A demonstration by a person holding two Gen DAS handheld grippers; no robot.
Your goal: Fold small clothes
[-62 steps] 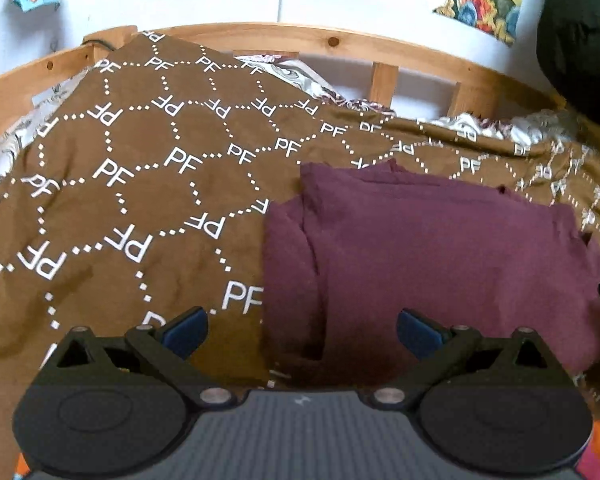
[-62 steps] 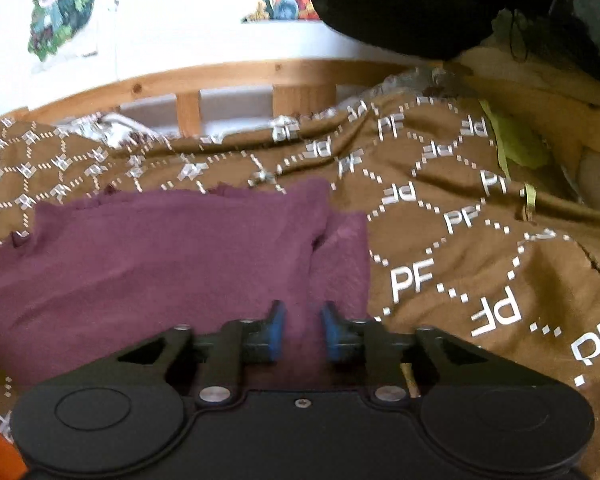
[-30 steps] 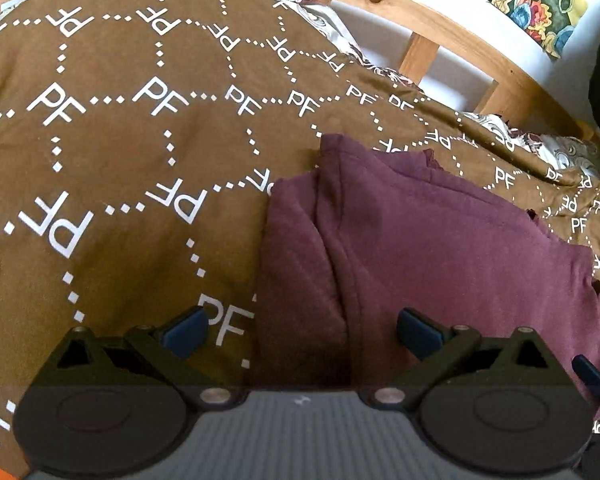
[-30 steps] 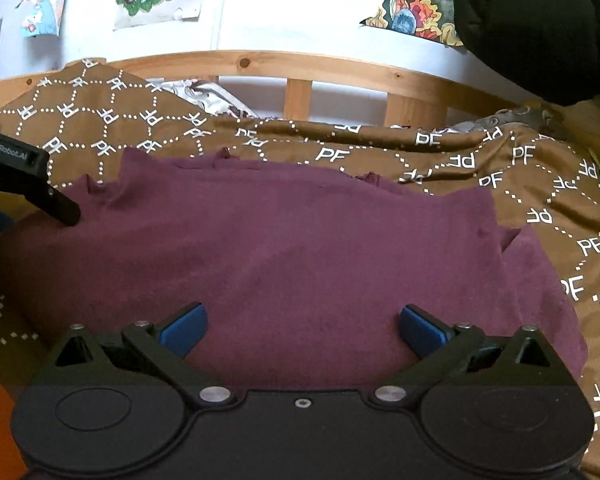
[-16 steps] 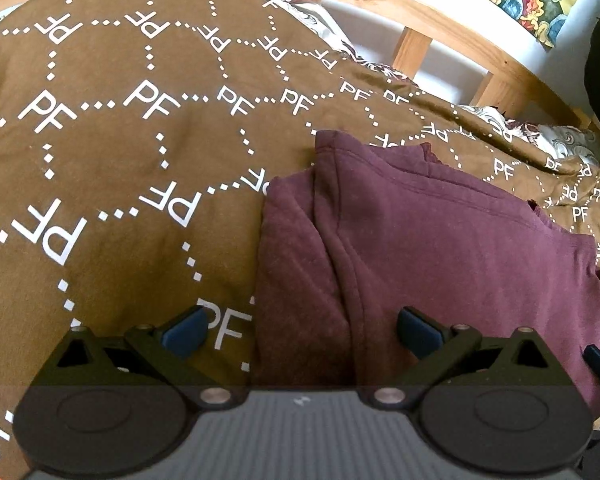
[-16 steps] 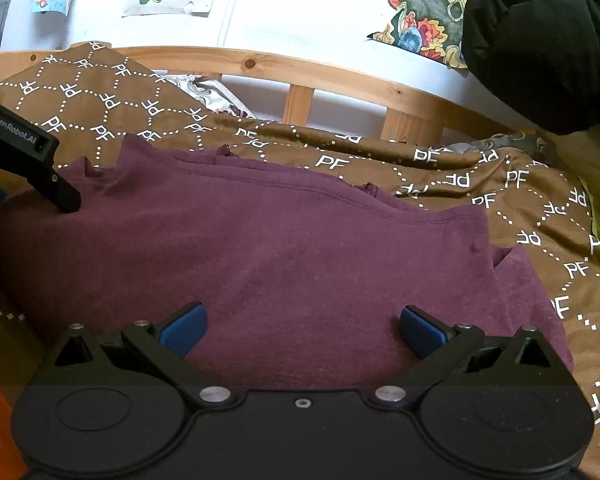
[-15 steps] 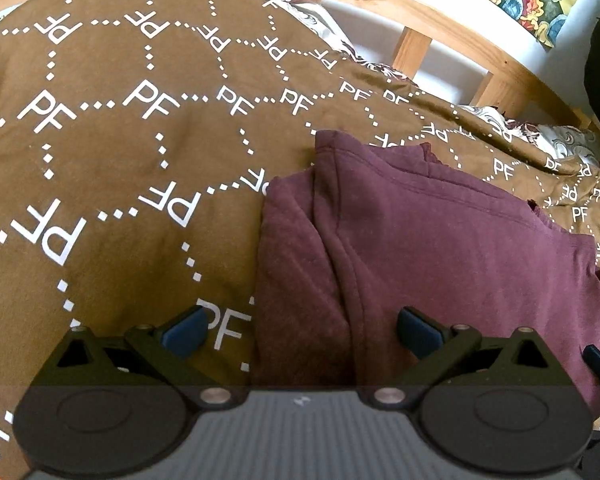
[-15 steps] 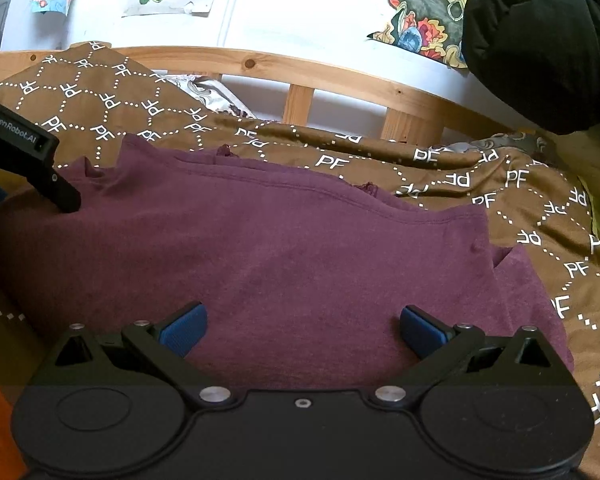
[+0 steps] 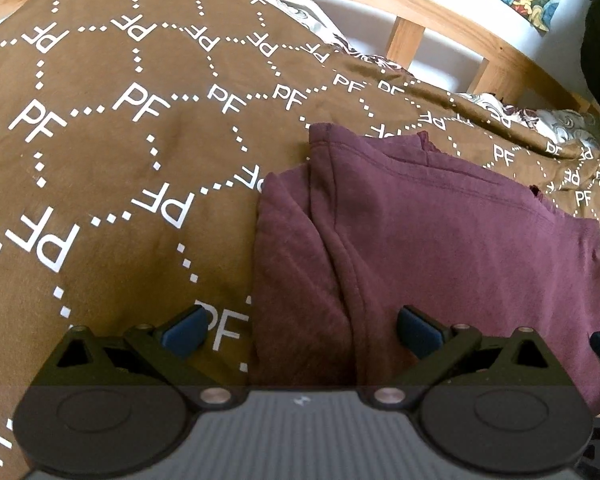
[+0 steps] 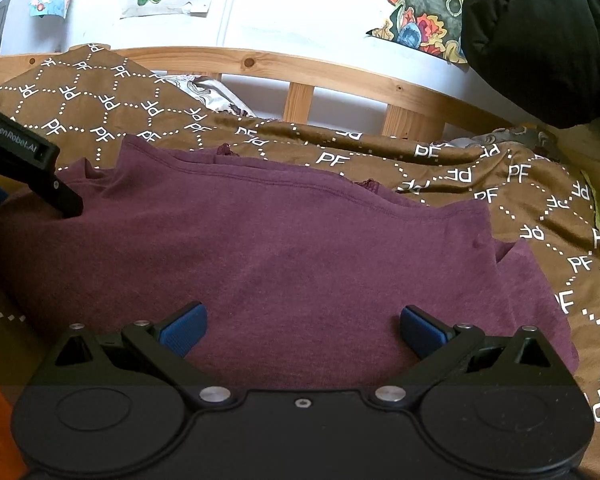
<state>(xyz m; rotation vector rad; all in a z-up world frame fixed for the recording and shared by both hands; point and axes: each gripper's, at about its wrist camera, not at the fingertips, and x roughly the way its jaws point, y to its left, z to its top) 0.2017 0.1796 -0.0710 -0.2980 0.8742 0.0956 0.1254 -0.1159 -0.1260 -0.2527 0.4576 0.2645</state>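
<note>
Both tongs spread wide and empty, left tongs (image 9: 300, 332) and right tongs (image 10: 302, 326), over folded maroon garment (image 10: 284, 248) at frame centre on brown bedspread (image 9: 100, 152).

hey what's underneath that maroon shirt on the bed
The maroon shirt lies on a brown blanket printed with white PF letters, which shows all around it. Whatever sits beneath its folded layers is covered and cannot be seen.

black gripper (image 10: 302, 326) bodies, blue fingertip pads (image 10: 184, 328), silver screws.
</note>
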